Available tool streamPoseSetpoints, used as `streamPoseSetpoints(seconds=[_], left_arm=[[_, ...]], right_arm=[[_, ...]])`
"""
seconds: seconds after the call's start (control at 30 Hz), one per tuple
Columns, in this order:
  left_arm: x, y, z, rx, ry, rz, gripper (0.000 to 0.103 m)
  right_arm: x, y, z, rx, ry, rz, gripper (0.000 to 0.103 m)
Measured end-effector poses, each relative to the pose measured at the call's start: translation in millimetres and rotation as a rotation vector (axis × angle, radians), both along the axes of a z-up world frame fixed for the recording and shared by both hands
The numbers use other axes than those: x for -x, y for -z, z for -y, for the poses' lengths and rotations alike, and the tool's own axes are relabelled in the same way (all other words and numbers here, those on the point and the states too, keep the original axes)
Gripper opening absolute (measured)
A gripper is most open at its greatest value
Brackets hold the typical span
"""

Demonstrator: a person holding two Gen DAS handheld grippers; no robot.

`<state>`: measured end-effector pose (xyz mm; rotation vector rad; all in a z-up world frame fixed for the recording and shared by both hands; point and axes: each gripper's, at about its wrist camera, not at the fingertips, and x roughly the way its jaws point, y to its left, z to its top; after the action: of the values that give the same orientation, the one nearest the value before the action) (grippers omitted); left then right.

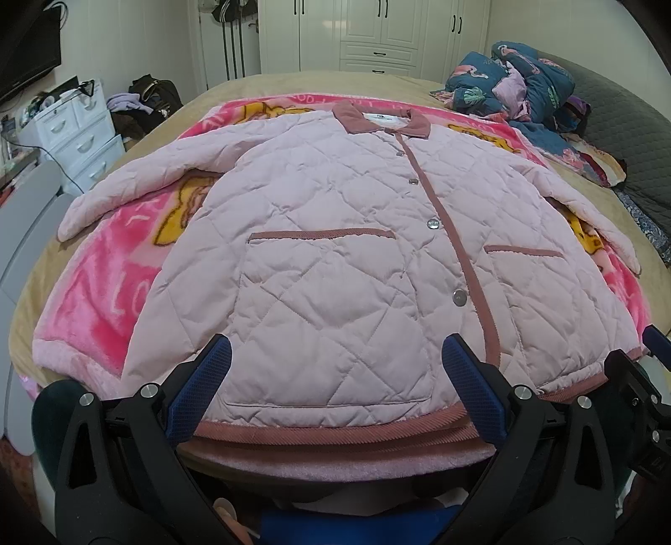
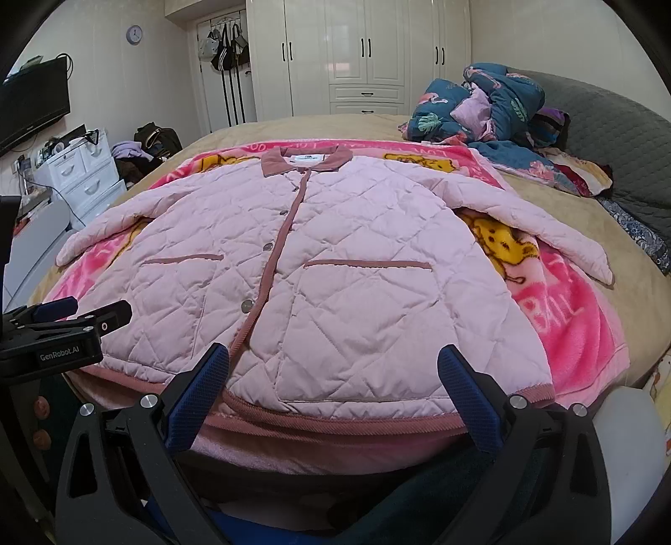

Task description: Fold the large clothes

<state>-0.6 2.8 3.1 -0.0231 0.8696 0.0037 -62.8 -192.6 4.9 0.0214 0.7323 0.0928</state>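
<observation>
You are at the foot of a bed (image 1: 268,81) covered in a tan sheet, with a pink cartoon blanket (image 1: 105,293) spread over the middle. Behind it stands a white wardrobe (image 1: 377,33); to the left are white drawers (image 1: 79,130), a dark TV (image 1: 29,46) on the wall and a heap of clothes on the floor. A rumpled blue floral quilt (image 1: 528,84) sits at the far right of the bed, against a grey headboard (image 1: 620,125).

The jacket (image 1: 335,268), pink and quilted, lies flat on the blanket, front up and buttoned, collar (image 1: 377,119) away from you, both sleeves spread out to the sides. Its ribbed hem (image 1: 335,432) runs along the near edge of the bed.

Your left gripper (image 1: 335,398) is wide apart and holds nothing, its blue pads poised over the hem on the left half of the jacket, around the left pocket. Your right gripper (image 2: 335,398) is just as wide and empty, over the hem of the right half, framing the right pocket (image 2: 369,327). You cannot tell whether either touches the cloth. In the right view the left gripper (image 2: 63,318) shows at the edge, beside the jacket's lower left corner.
</observation>
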Motion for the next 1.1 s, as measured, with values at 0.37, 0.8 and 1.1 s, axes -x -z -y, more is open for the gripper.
streamPoseSetpoints(seconds=[0.37,0.8,1.1], left_arm=[[-2.0,1.9,-2.8,0.001,-0.001,-0.006,0.094],[-27.2,7.4,-9.2,0.004,-0.021,-0.034,0.094],[-56.9,-1.2,-10.0,0.012,-0.023,-0.033,0.094]], right_arm=[[-3.2,2.6,-0.3,-0.006,-0.003,-0.006,0.099],[-31.7,4.5,-6.2,-0.022,-0.027,-0.041,0.099],[-63.8,-6.8,-3.8,-0.044,-0.028,-0.052,0.099]])
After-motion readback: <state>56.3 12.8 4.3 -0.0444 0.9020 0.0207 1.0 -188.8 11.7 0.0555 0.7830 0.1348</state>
